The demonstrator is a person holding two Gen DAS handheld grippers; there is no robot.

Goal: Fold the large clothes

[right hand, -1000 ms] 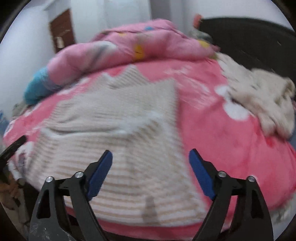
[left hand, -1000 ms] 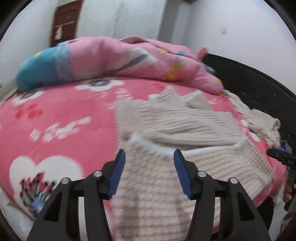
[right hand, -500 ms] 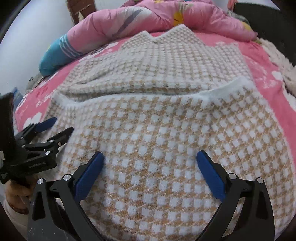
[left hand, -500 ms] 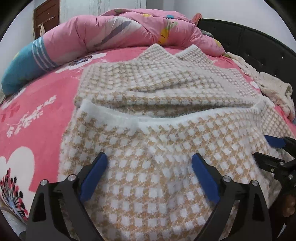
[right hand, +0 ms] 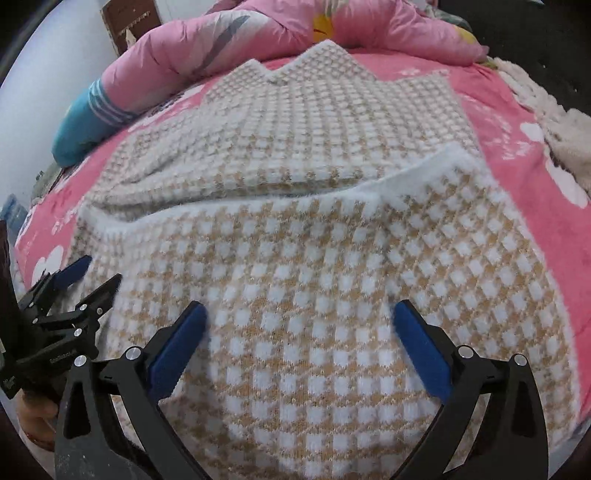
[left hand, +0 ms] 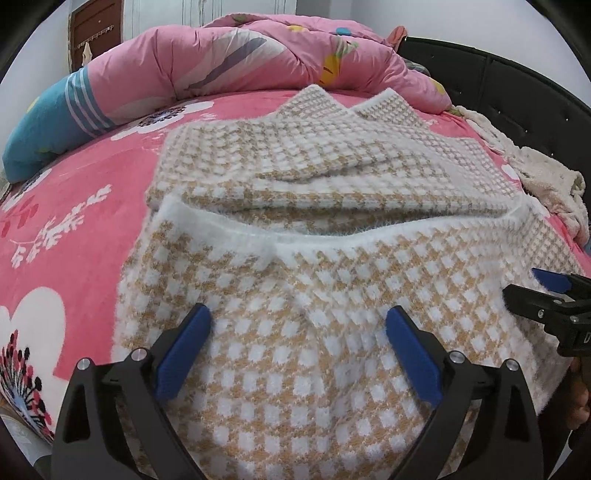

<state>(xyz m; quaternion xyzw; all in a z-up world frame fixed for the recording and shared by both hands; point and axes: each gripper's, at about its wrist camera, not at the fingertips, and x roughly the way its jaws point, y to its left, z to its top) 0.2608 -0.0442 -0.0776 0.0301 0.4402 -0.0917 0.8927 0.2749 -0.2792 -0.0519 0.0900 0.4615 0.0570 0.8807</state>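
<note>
Left tool (left hand: 297, 343) and right tool (right hand: 299, 339) spread wide, gripping nothing — seemingly just above checked sweater (left hand: 332, 236) on pink bed (left hand: 92, 206).

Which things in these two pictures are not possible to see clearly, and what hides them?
- Sweater near hem: both views, covered by the open left gripper and right gripper and cut by the bottom edge.
- Bed sheet under the sweater: hidden by the knit.
- Cream garment: left view, too bunched at the edge to identify.
- Door: cut by the fisheye rim.
</note>
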